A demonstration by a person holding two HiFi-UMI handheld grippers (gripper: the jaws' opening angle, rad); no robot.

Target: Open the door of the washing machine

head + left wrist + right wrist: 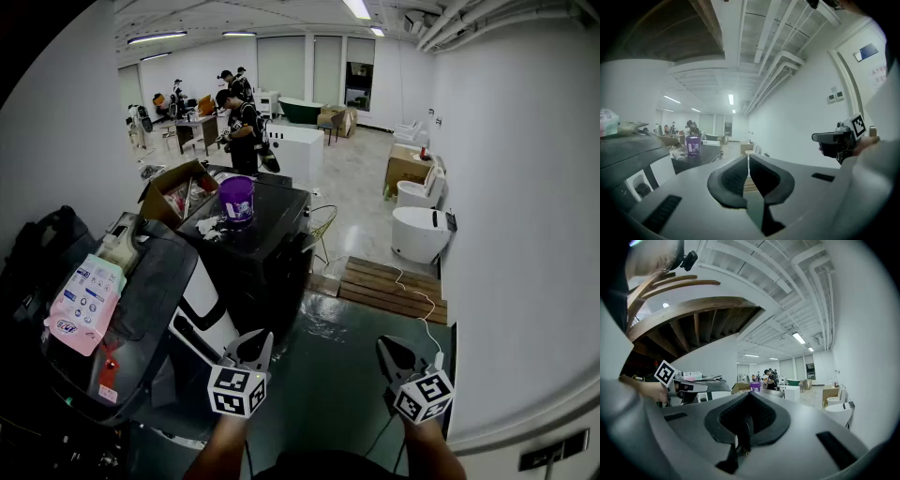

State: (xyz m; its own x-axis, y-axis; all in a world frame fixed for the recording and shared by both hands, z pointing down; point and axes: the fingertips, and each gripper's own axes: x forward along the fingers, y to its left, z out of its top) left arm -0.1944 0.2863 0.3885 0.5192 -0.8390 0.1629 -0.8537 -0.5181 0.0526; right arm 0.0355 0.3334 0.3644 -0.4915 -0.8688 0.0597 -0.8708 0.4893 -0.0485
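Note:
The washing machine (141, 309) stands at the left of the head view, dark grey with a white front panel (208, 307); its door looks closed. A pink detergent bag (84, 305) lies on top of it. Both grippers hang low in front of me, apart from the machine. My left gripper (255, 345) is shut and empty, just right of the white panel. My right gripper (394, 354) is shut and empty over the floor. The left gripper view shows shut jaws, the machine (628, 157) at the left and the right gripper (839, 139).
A second black machine (267, 248) behind carries a purple bucket (236, 199) and an open cardboard box (173, 192). A wooden pallet (389, 289) lies on the floor ahead, toilets (419, 232) beyond it. A white wall (525, 234) runs along the right. People (242, 127) work at the back.

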